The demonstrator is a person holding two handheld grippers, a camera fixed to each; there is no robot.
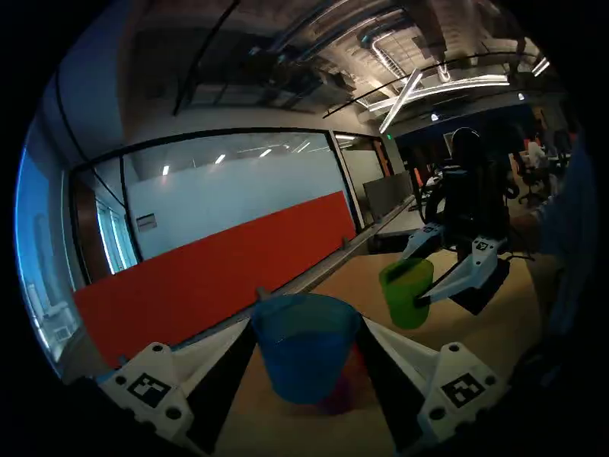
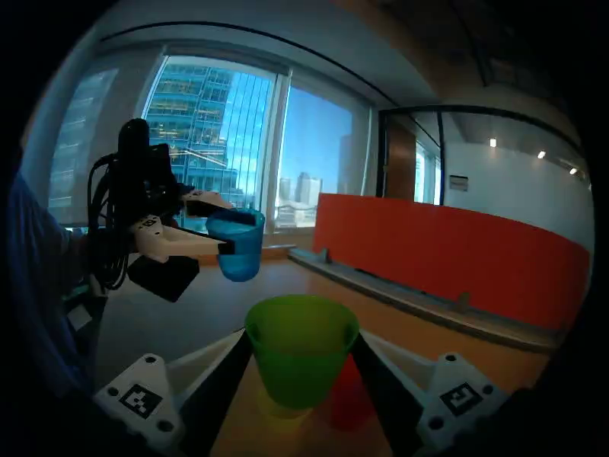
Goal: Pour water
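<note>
Blue cup (image 1: 304,358) is clamped in the left tool (image 1: 306,329), green cup (image 2: 301,354) in the right tool (image 2: 302,335).

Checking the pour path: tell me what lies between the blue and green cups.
Nothing: open air over bare wooden tabletop separates the blue translucent plastic cup and the green translucent plastic cup, in both views.

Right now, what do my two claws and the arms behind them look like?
The left claw and right claw match: white wedge-shaped fingers with black inner faces, each bearing a square black-and-white marker. The left claw's body is black, with looped black cables. A blue sleeve shows behind it.
</note>
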